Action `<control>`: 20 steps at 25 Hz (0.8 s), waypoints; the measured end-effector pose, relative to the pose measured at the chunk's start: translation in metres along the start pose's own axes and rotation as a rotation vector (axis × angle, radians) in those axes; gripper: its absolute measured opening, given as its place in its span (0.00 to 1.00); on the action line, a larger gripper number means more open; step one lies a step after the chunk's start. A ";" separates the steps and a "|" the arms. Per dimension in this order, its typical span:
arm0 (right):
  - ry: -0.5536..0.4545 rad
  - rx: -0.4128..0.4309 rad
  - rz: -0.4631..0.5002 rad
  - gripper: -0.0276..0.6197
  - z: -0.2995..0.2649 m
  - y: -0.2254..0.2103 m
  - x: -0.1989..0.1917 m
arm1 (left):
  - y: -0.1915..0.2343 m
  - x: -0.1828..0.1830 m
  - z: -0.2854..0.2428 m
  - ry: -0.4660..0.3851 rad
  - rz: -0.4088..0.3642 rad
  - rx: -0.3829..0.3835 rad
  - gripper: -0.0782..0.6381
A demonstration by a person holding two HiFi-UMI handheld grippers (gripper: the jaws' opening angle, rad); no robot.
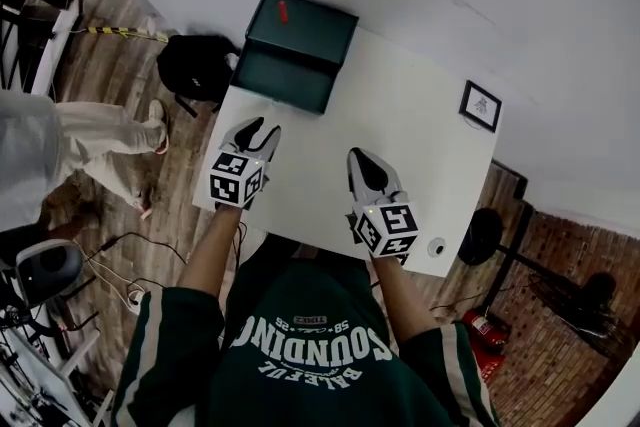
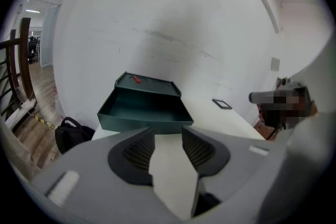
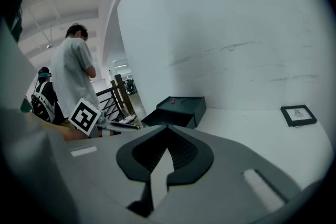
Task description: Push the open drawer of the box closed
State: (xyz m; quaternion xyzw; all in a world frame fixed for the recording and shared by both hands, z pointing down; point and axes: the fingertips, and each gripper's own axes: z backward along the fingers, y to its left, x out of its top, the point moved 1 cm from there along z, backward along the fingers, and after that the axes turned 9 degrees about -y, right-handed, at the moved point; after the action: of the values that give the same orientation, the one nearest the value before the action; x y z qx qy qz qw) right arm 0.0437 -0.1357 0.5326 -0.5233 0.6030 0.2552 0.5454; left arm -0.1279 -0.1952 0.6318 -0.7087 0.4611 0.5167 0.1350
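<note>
A dark green box (image 1: 302,27) stands at the far left corner of the white table (image 1: 420,115), with a small red thing (image 1: 283,11) on its top. Its drawer (image 1: 283,81) is pulled out toward me and looks empty. My left gripper (image 1: 262,128) is open, with nothing between its jaws, a short way in front of the drawer and pointing at it. In the left gripper view the drawer (image 2: 142,111) lies straight ahead beyond the left gripper (image 2: 168,131). My right gripper (image 1: 358,156) is shut and empty over the middle of the table, right of the box (image 3: 182,107).
A small black picture frame (image 1: 481,105) lies at the table's far right edge. A white round thing (image 1: 435,247) sits at the near right corner. On the floor at the left are a black backpack (image 1: 195,65) and a standing person (image 1: 60,150).
</note>
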 end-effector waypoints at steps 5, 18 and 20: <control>0.016 -0.017 -0.008 0.04 0.003 -0.009 -0.004 | 0.014 -0.011 -0.016 0.045 0.008 0.033 0.36; 0.052 -0.058 -0.028 0.04 0.010 -0.032 -0.014 | 0.046 -0.036 -0.061 0.139 0.074 0.115 0.36; 0.055 -0.067 -0.032 0.04 0.010 -0.036 -0.014 | 0.049 -0.037 -0.065 0.143 0.088 0.126 0.36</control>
State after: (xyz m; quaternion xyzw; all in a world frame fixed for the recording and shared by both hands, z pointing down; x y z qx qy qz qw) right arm 0.0787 -0.1333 0.5525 -0.5576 0.6003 0.2520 0.5150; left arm -0.1288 -0.2463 0.7060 -0.7129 0.5319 0.4400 0.1231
